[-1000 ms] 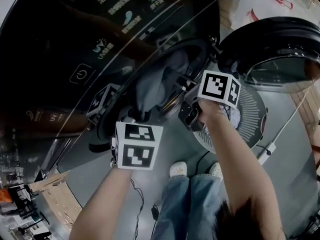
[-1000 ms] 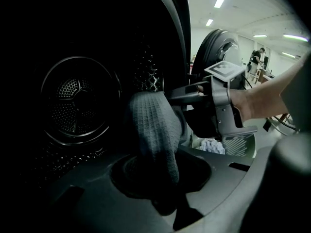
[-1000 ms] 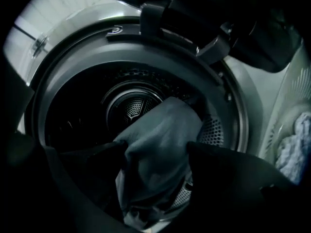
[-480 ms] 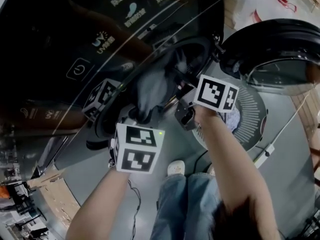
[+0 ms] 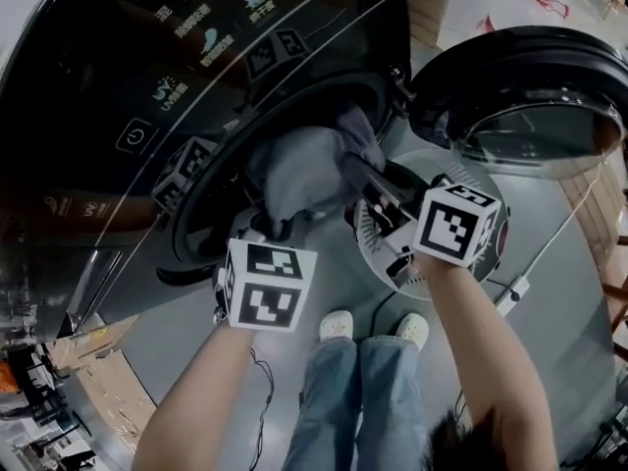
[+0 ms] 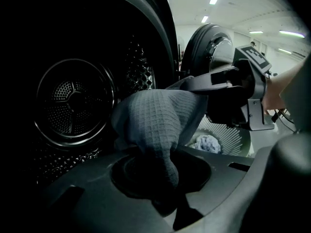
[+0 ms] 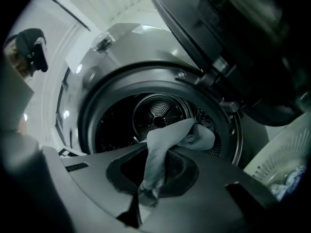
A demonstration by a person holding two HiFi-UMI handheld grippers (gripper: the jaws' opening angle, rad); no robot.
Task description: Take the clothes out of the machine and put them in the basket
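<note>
A grey waffle-weave cloth (image 5: 299, 170) hangs out of the washing machine's round opening (image 5: 211, 189). My left gripper (image 5: 270, 226) is shut on its lower end (image 6: 163, 178) at the front of the opening. My right gripper (image 5: 355, 167) points level and is shut on another corner of the same cloth (image 7: 163, 147), which narrows into its jaws (image 7: 142, 197). From the left gripper view the right gripper (image 6: 228, 89) reaches in from the right, touching the cloth's upper edge. A white slatted basket (image 5: 498, 238) stands on the floor under my right hand, with a pale garment (image 6: 206, 143) in it.
The machine's round door (image 5: 520, 96) stands wide open on the right, just above the basket. The perforated drum (image 7: 160, 113) behind the cloth looks dark. The person's legs and white shoes (image 5: 339, 324) stand in front of the machine. A cable (image 5: 559, 243) runs across the floor at right.
My right gripper has drawn back to the right, away from the opening, with the cloth's corner in it. More grey cloth now shows outside the drum. My left gripper has stayed put.
</note>
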